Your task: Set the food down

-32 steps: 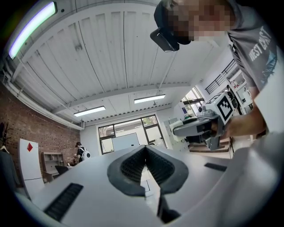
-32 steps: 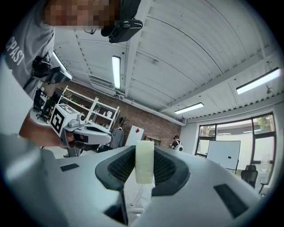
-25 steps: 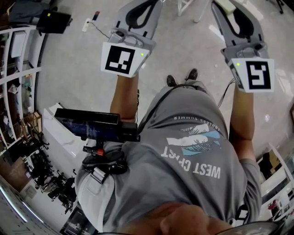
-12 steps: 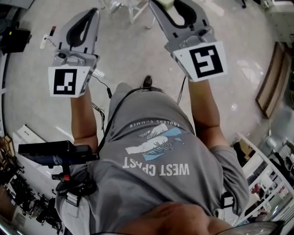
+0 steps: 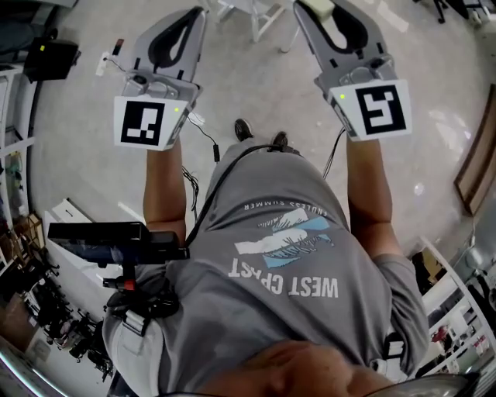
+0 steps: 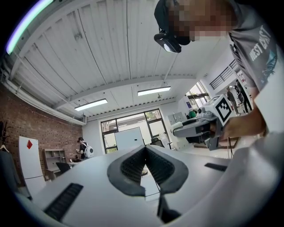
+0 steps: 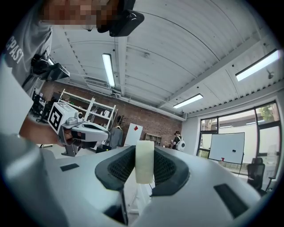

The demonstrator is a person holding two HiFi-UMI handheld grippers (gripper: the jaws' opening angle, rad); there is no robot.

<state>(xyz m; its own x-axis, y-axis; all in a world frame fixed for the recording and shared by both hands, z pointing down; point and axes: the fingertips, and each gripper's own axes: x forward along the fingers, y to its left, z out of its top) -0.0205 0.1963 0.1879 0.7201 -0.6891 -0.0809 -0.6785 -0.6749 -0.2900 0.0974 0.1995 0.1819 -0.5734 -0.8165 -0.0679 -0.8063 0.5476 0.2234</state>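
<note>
Pale cream flat slab of food is sitting pinched edge-on between the jaws of the right claw. Meanwhile the left claw is holding nothing, its jaws pressing together.

You have two grippers, left gripper and right gripper, two marker cubes, one pale food piece, and one backpack wearer far off.

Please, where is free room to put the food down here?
Only floor lies below. It is bare between the left tongs and the shelves, and right of the right tongs. Crowded: cable near the shoes, white frame ahead.
</note>
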